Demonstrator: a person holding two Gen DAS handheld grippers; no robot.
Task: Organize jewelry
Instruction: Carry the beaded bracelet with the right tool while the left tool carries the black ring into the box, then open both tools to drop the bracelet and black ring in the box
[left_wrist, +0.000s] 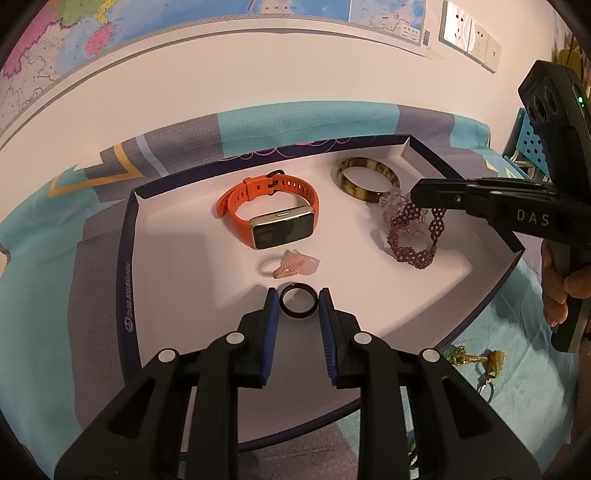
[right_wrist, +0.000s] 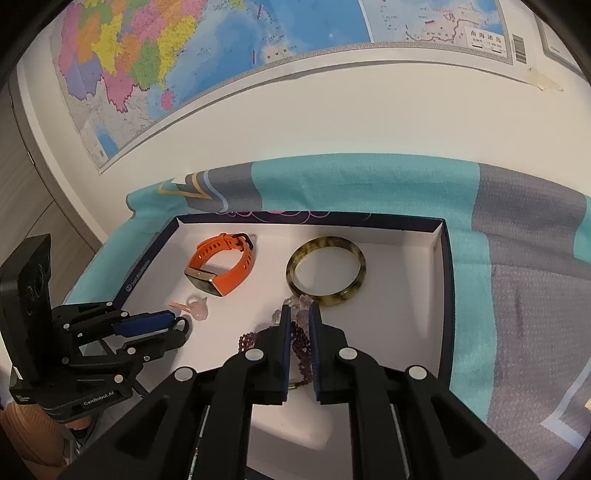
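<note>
In the left wrist view, the left claw (left_wrist: 298, 295) grips a small black ring (left_wrist: 298, 302) between its blue pads, low over the floor of a shallow white tray with a dark blue rim (left_wrist: 123, 280). Just beyond the ring lies a small pink charm (left_wrist: 293, 266). Farther in sit an orange-strapped smartwatch with a gold case (left_wrist: 271, 214) and a mottled yellow-brown bangle (left_wrist: 367, 181). The right claw (left_wrist: 415, 195) reaches in from the right, closed on a purple beaded bracelet (left_wrist: 413, 236) that hangs from it onto the tray floor, close beside the bangle. A green-and-gold trinket (left_wrist: 476, 360) lies outside the tray on the teal and grey cloth (left_wrist: 44, 258).

In the right wrist view, the right claw (right_wrist: 299, 308) stands narrow, its pads pinching the purple beaded bracelet (right_wrist: 301, 343). The bangle (right_wrist: 327, 271) is just ahead of its tips, the smartwatch (right_wrist: 221, 264) to the left. The left claw (right_wrist: 181, 326) holds the black ring (right_wrist: 181, 324) near the pink charm (right_wrist: 195, 308).
</note>
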